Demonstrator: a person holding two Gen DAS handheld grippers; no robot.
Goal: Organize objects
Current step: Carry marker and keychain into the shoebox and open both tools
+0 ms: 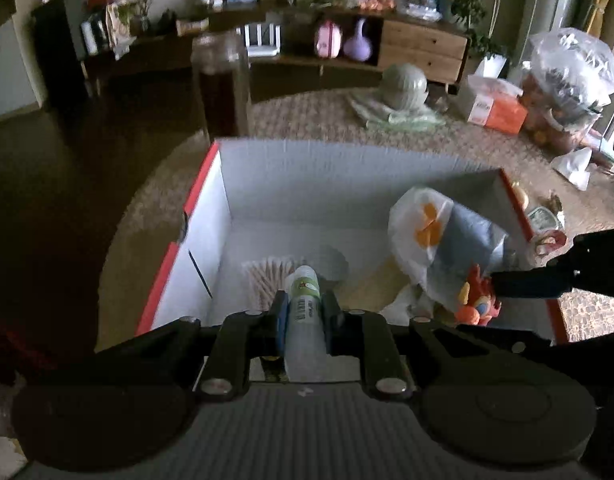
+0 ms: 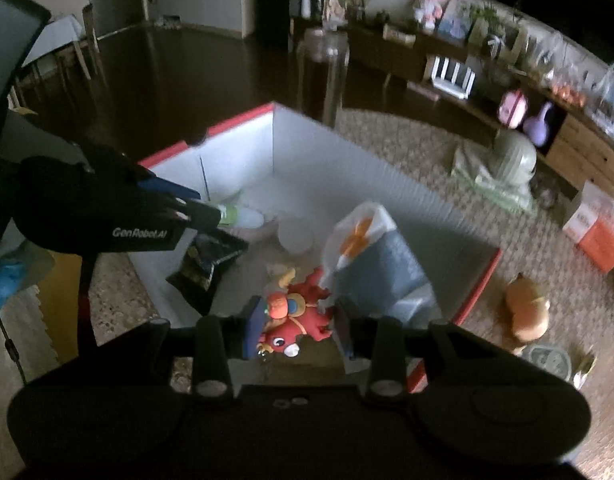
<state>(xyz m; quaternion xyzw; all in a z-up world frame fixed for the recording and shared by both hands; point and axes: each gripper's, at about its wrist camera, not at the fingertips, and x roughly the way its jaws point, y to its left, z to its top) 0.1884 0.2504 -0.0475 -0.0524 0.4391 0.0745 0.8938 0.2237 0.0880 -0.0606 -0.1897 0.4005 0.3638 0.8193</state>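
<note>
Slick plastic made the small bottle [image 1: 303, 304], pinched by the left gripper [image 1: 304, 312] above the box [image 1: 267, 172], liable to slip, while the right gripper [image 2: 297, 322] squeezed a red toy [image 2: 297, 316] that risked snagging the bag [image 2: 371, 256].

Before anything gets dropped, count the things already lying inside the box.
4: a plastic bag by the right wall, a dark snack packet near the front-left, a white round lid mid-floor, and a cotton swab pack beneath the left tool's bottle. The bag may hide more.
</note>
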